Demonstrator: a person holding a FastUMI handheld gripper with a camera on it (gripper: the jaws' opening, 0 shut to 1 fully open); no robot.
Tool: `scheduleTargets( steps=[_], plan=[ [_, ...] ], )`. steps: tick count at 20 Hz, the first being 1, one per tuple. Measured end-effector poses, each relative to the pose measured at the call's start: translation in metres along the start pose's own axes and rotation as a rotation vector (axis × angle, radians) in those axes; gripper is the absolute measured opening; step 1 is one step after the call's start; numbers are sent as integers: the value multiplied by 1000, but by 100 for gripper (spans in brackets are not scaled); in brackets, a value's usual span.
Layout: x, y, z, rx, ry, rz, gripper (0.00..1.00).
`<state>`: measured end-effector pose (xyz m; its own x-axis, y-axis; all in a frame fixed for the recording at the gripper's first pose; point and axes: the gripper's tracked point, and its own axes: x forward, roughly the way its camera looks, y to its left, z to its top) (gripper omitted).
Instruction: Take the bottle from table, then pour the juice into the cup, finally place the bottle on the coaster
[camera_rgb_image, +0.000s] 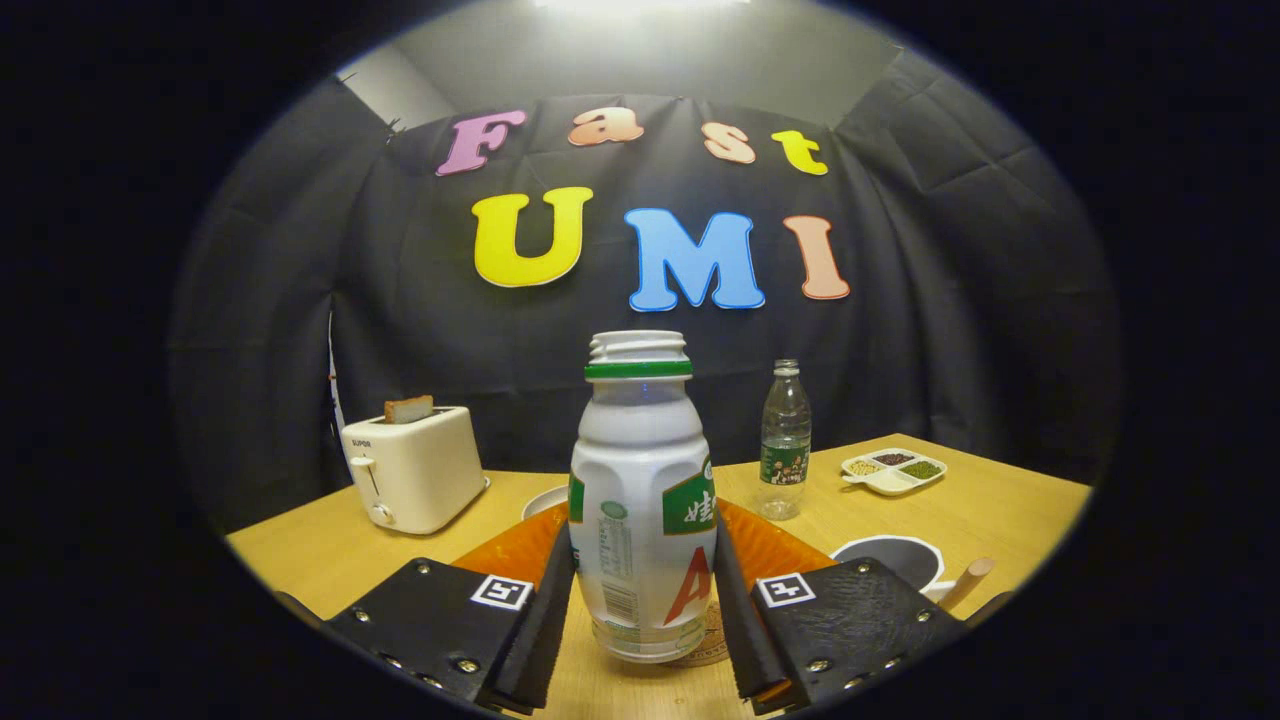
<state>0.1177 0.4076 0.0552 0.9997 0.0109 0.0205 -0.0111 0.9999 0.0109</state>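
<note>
A white juice bottle with a green neck ring and no cap stands upright between my fingers. My gripper is shut on it, one finger pressing each side of its lower body. The bottle's base sits at the table surface, partly over a round cork coaster that peeks out on its right. A white cup with a wooden handle stands just beyond my right finger. An orange mat lies behind the bottle, under the fingers.
On the wooden table, a white toaster with a bread slice stands at the back left. A clear water bottle and a divided dish of beans sit at the back right. A white rim shows behind the bottle's left side.
</note>
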Motion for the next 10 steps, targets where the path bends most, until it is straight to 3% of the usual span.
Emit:
scheduleTargets(
  steps=[10],
  plan=[
    [21,-11,-30,-83,55,-16,67]
  ],
)
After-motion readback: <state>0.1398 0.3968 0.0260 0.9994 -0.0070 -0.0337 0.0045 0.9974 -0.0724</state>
